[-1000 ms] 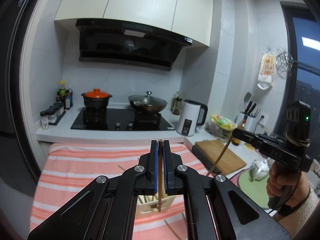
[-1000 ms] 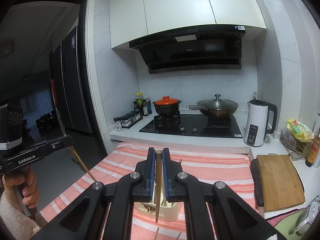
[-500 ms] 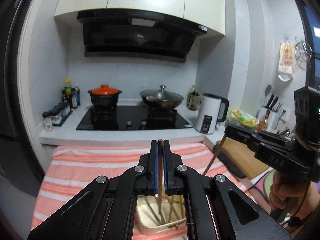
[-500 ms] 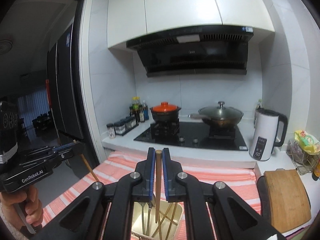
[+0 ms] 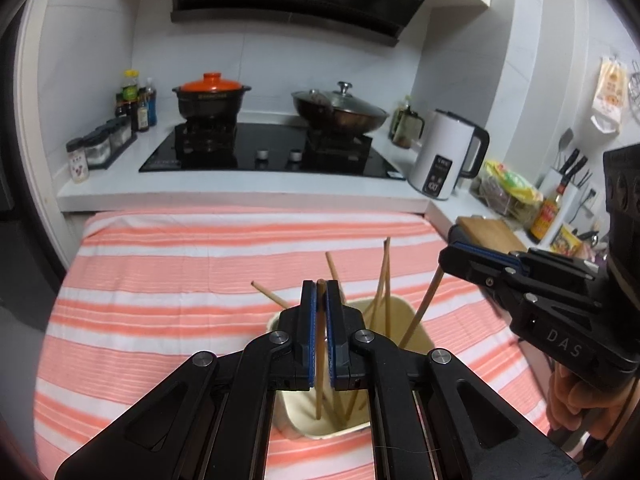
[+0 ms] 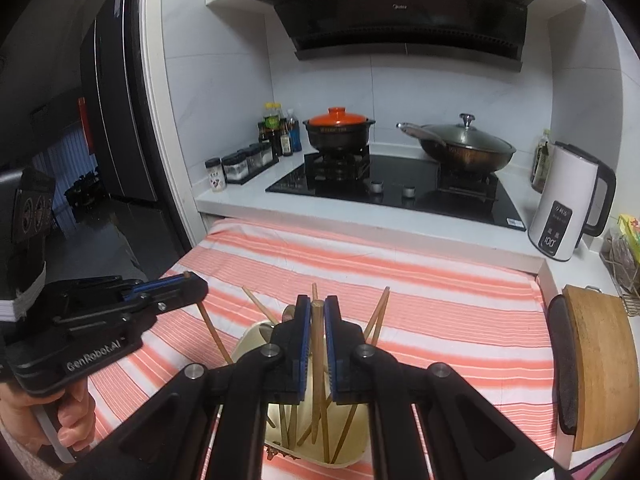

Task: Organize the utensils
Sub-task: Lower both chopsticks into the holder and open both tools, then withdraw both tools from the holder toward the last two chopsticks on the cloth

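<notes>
Two wooden chopsticks, one per gripper, each clamped between blue-padded black fingers.

Item 1: left gripper (image 5: 319, 308), clenched on a slim brown wooden chopstick (image 5: 319, 380). Stick hangs upright; its lower tip is now inside the mouth of the cream plastic utensil holder (image 5: 416, 320), where a second ago it hung above the cloth with the holder well below.

Item 2: right gripper (image 6: 316, 320), clenched on a second brown wooden chopstick (image 6: 316, 376). Lower end likewise reaches down among the sticks in the holder; a second ago it was clear above the rim.

Item 3: utensil holder, near centre of the scene, on the pink-and-white striped cloth (image 5: 180, 264). Already contains several loose chopsticks (image 5: 384, 280) leaning at mixed angles and what looks like a spoon; exact count unclear.

Item 4: surroundings, far side: black hob (image 5: 264, 152), clay pot with orange lid (image 5: 211, 96), lidded wok (image 5: 340, 108). Right: white electric kettle (image 5: 444, 160), wooden chopping board (image 6: 600, 368).

Change noted: both grippers have come down and forward together, and the view has tipped from wall to holder.

Assessment: both sticks appear placed for release. Opening the fingers would likely drop them in. Tip contact with the holder floor cannot be told.
</notes>
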`<action>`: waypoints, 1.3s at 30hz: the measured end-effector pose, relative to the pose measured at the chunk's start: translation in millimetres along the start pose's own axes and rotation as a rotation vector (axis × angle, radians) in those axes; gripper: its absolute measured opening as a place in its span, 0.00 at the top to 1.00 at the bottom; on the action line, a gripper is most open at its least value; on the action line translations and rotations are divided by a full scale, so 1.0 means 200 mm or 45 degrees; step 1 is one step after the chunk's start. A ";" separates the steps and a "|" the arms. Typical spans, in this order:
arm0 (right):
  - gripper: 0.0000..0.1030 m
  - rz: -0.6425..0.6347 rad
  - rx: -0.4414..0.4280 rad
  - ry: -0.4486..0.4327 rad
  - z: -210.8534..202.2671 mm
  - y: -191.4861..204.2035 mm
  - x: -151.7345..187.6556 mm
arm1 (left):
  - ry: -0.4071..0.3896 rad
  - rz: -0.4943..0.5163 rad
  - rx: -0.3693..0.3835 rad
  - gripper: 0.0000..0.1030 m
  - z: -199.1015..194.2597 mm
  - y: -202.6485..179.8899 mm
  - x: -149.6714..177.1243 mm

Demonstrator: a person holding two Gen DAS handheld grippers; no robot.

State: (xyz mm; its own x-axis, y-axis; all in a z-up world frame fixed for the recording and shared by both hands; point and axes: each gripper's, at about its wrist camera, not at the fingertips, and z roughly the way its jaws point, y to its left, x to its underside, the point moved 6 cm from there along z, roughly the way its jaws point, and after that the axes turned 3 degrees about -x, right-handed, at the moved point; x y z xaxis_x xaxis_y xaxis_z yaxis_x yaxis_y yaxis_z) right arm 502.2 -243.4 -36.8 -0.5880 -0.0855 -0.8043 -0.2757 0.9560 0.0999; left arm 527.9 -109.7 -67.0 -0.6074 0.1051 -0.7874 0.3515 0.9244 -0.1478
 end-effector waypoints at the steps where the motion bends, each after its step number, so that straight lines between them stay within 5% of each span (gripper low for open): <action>1: 0.93 0.002 0.000 0.004 0.01 0.00 0.00 | 0.007 0.001 -0.001 0.97 0.01 0.00 0.01; 3: 0.93 0.007 0.001 0.012 0.03 0.01 0.01 | 0.025 -0.015 0.004 0.96 0.02 0.00 0.03; 5: 0.92 0.024 0.011 0.010 0.04 0.00 0.00 | 0.034 -0.036 0.008 0.79 0.02 0.01 0.03; 6: 0.84 0.036 0.009 0.012 0.04 0.00 0.00 | 0.027 -0.044 0.005 0.59 0.01 0.01 0.03; 7: 0.73 0.051 0.000 0.005 0.04 -0.01 0.00 | 0.010 -0.046 -0.002 0.50 0.00 0.01 0.03; 9: 0.66 0.060 0.004 -0.022 0.01 -0.01 -0.01 | -0.011 -0.041 -0.010 0.48 -0.03 0.02 0.02; 17: 0.66 0.050 -0.007 -0.112 -0.17 0.01 -0.09 | -0.035 -0.054 -0.022 0.44 -0.19 0.05 0.02; 25: 0.60 -0.055 0.002 -0.223 -0.50 0.11 -0.01 | 0.001 0.017 -0.015 0.30 -0.43 -0.02 0.22; 31: 0.55 -0.153 0.078 -0.211 -0.69 0.13 0.29 | 0.101 0.031 0.012 0.22 -0.51 -0.11 0.65; 39: 0.55 -0.104 0.219 -0.020 -0.70 0.04 1.02 | 0.234 -0.118 -0.006 0.22 -0.43 -0.25 1.23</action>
State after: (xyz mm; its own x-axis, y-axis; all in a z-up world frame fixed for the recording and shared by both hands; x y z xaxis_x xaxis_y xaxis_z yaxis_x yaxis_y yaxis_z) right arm 274.6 -292.0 -118.2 -0.5567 -0.1619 -0.8148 -0.1875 0.9800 -0.0666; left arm 298.9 -99.1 -201.9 -0.7567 0.0842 -0.6483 0.2849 0.9350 -0.2111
